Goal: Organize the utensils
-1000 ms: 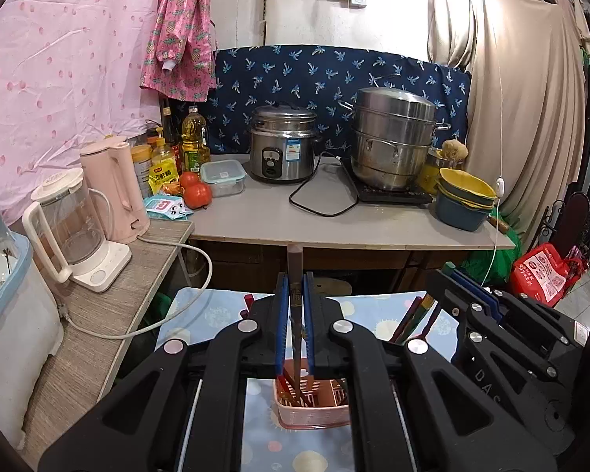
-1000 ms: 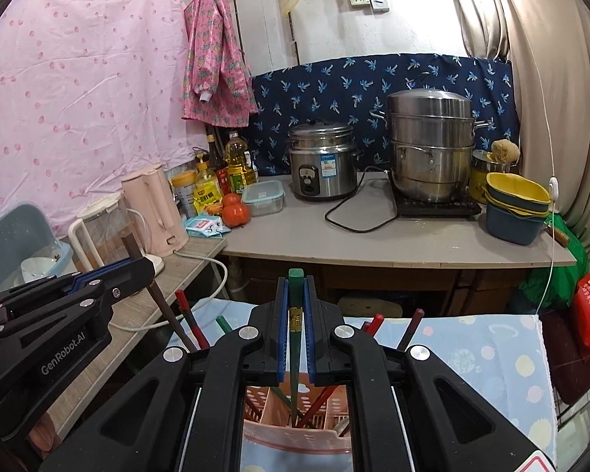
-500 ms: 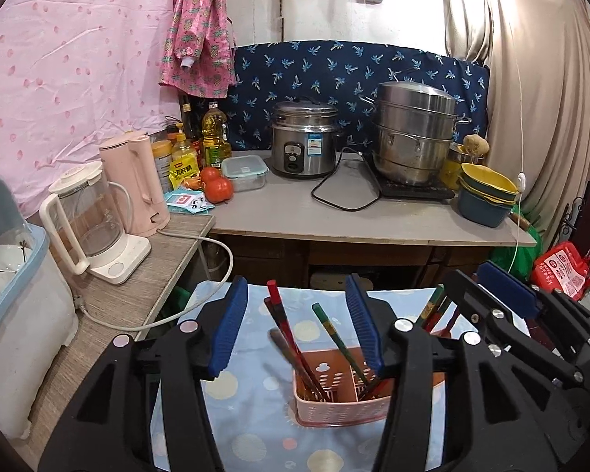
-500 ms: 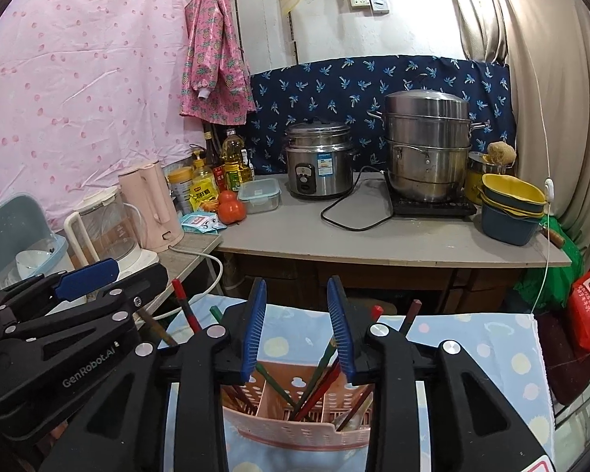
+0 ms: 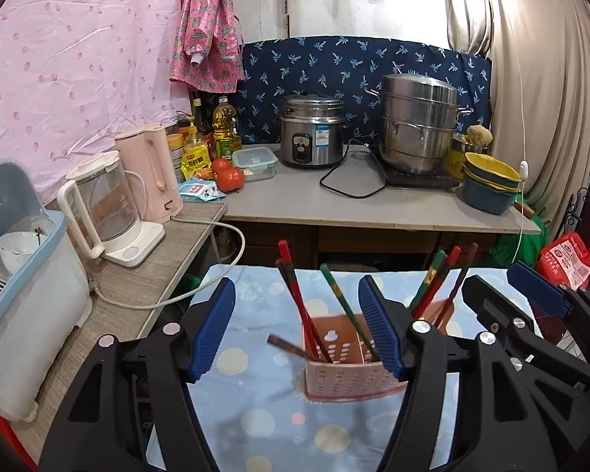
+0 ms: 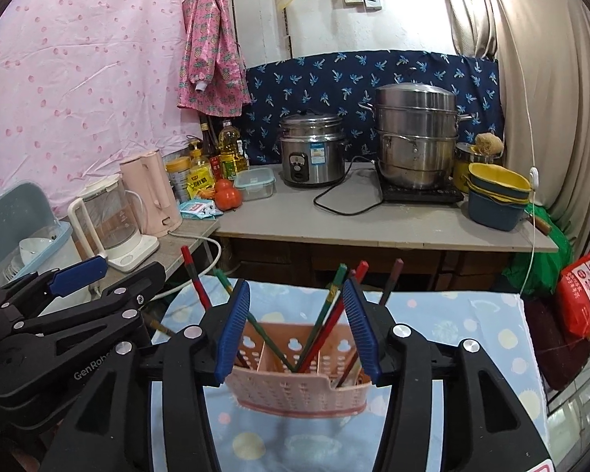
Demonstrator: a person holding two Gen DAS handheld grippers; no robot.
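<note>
The pink perforated plastic utensil caddy [image 5: 348, 369] sits on the pale blue spotted cloth [image 5: 255, 413], red, green and dark brown chopsticks [image 5: 301, 306] leaning in its compartments. The left gripper [image 5: 297, 326] and right gripper [image 6: 295, 328] each pinched 1 chopstick a second ago; both have just been opening, jaws now spread and gripping nothing. At 12 o'clock beyond stands the grey countertop [image 5: 373, 208].
</note>
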